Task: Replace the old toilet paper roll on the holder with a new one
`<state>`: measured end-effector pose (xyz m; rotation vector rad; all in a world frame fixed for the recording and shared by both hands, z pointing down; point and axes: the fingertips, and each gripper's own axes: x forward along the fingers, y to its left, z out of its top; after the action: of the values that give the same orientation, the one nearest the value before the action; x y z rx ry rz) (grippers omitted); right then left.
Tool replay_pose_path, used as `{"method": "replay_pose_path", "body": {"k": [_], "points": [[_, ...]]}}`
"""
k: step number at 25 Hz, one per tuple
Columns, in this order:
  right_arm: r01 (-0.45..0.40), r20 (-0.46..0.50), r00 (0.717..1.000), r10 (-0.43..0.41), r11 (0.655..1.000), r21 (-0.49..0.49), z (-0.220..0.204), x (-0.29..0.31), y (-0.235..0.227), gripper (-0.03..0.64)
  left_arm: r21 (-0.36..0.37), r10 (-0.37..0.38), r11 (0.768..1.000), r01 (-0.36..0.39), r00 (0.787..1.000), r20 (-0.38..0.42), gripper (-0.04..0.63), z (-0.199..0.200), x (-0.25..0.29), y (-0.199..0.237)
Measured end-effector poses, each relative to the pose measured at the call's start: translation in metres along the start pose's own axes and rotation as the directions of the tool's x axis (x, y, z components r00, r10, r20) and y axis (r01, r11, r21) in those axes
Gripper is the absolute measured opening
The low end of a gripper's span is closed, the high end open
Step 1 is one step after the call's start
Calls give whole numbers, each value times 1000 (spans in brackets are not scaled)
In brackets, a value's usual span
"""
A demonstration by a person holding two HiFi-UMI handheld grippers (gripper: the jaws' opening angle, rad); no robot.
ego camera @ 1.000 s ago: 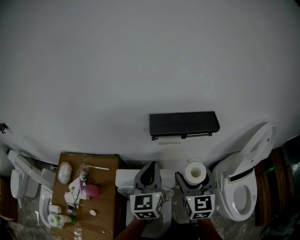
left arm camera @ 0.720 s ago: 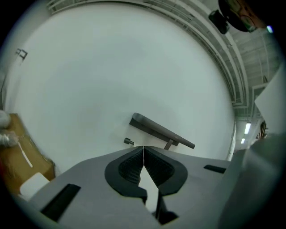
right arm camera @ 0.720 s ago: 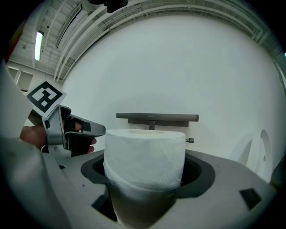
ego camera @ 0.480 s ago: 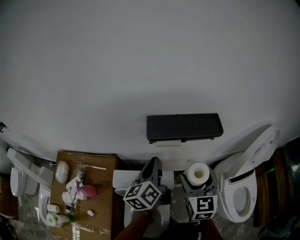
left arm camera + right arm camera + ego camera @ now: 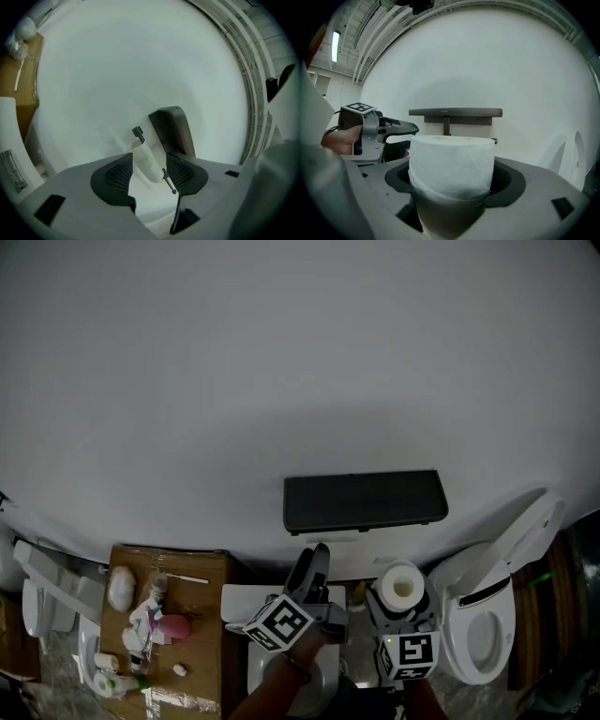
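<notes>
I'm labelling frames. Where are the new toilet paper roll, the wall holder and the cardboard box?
new toilet paper roll point(image 5: 452, 164), right gripper view, its wrapped side.
wall holder point(image 5: 366, 502), head view, black top shelf.
cardboard box point(image 5: 199, 643), head view, bare top surface.

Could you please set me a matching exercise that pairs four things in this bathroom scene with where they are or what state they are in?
Things:
1. toilet paper roll
2. holder
3. toilet lid
4. left gripper

Places or states:
A. fixed to the wall
B. jaws apart
C. gripped by the right gripper
D. raised

Pairs: 1-C, 2-A, 3-D, 4-B
</notes>
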<state>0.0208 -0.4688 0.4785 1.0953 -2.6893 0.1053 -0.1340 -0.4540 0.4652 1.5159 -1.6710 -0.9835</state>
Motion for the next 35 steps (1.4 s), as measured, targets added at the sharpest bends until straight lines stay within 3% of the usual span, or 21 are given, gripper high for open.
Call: {"method": "replay_pose_path", "body": {"k": [4,9,14,20,23,30,33,35], "points": [[17,-10,1000,-16,1000,18,-4,9,-12,417,-99,-33,994,34,999,15,239,-3,18,2],[26,-21,999,-26,1000,0,-12,19,-21,416,-123,-25,992,29,999,35,239,-4,33,7],[26,-41,999,-26,1000,-3,-17,28,-24,416,-191,-45,980,53,998,46,239,-6,49,13],[29,-44,999,-28,1000,7,-19,36,-23,417,-198,11,980,-6,1000,26,233,-7,51,26],[18,-47,999,-19,1000,-11,-16,38,-20,416,-327,-52,942,73,996,74,224,-6,55,12],[6,-47,999,-7,1000,-18,-15,40,-11,416,-291,-55,953,83,993,101,206,9,44,16],[-5,-46,999,4,1000,-22,-14,42,-4,416,-343,-50,935,93,990,132,203,17,40,16],[-17,-48,999,15,999,-34,-12,43,1,416,-335,-44,938,92,988,147,201,24,36,19]]}}
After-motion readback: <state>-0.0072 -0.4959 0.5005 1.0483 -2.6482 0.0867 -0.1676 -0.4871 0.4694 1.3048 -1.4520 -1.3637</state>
